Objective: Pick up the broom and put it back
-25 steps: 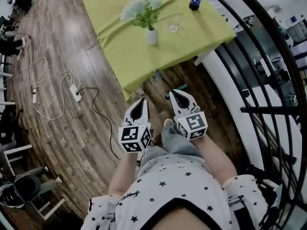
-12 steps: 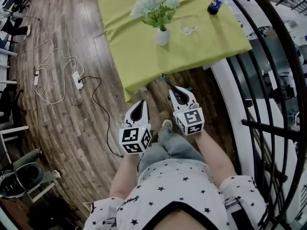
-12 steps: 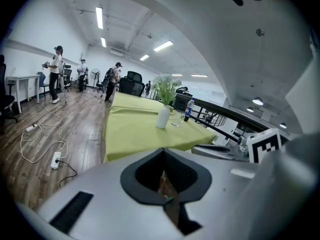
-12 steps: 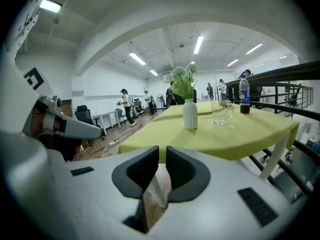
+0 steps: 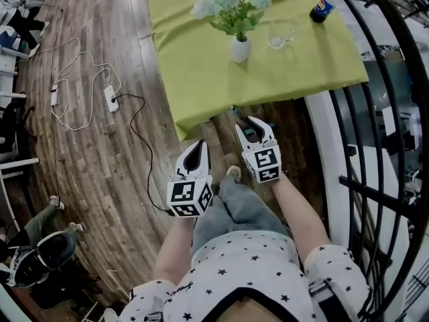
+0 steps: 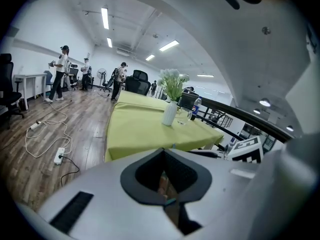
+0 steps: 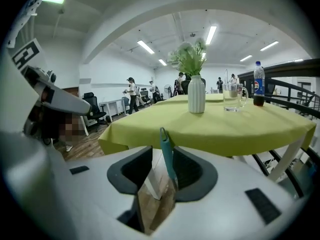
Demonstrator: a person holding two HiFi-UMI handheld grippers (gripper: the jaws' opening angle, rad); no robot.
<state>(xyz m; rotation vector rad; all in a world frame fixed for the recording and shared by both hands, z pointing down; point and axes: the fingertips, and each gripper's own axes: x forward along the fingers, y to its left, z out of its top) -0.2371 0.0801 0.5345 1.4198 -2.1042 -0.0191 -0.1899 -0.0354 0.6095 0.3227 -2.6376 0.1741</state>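
The broom shows only as a slim teal handle (image 7: 166,154), standing upright in front of the green table's edge. In the right gripper view it sits between the jaws of my right gripper (image 7: 164,173), close to the right-hand pad, and no pad presses on it. Those jaws have just been opening and now stand apart. From the head view the right gripper (image 5: 249,121) points at the table edge, where the handle's tip (image 5: 235,113) shows. My left gripper (image 5: 199,143) hangs beside it over the floor, its fingers meeting in a point with nothing held.
A table under a green cloth (image 5: 201,72) carries a vase of flowers (image 5: 240,47), a glass (image 5: 279,37) and a cola bottle (image 5: 324,4). A black railing (image 5: 385,119) curves along the right. A power strip with cables (image 5: 110,98) lies on the wooden floor at left.
The right gripper's fingers have spread apart. Both grippers have sunk and come nearer to the table edge. The left gripper's fingers look unchanged.
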